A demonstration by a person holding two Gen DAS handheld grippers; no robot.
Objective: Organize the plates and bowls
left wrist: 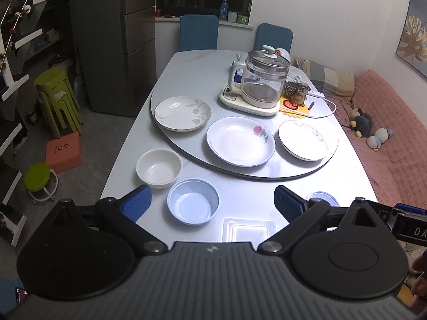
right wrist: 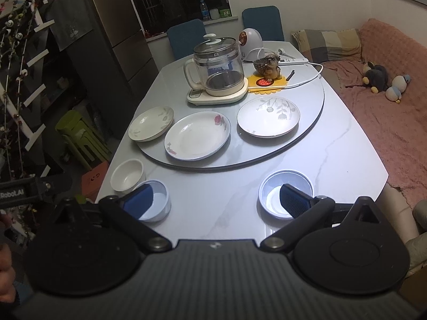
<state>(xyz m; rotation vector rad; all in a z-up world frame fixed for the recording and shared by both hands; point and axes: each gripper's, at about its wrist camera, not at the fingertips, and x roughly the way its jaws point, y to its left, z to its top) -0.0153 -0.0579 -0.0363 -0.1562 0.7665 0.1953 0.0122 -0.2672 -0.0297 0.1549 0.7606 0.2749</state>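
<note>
Three plates lie on the turntable (left wrist: pixel 186 80): a leaf-patterned plate (left wrist: pixel 182 113) at left, a rose plate (left wrist: pixel 240 141) in the middle, a grey-flower plate (left wrist: pixel 303 140) at right. They also show in the right wrist view: leaf plate (right wrist: pixel 150 123), rose plate (right wrist: pixel 197 135), flower plate (right wrist: pixel 268 116). On the table in front stand a white bowl (left wrist: pixel 159 167) (right wrist: pixel 127 177), a blue bowl (left wrist: pixel 192 205) (right wrist: pixel 157 204) and a second blue bowl (right wrist: pixel 277 189) (left wrist: pixel 324 197). My left gripper (left wrist: pixel 212 204) is open above the near blue bowl. My right gripper (right wrist: pixel 217 200) is open and empty between the two blue bowls.
A glass kettle on its base (left wrist: pixel 263 80), a dog figurine (left wrist: pixel 297 92), a yellow mat and a power strip cord occupy the turntable's back. A clear plastic lid (left wrist: pixel 248 230) lies at the near table edge. Blue chairs stand behind; a pink sofa (left wrist: pixel 395 133) is on the right.
</note>
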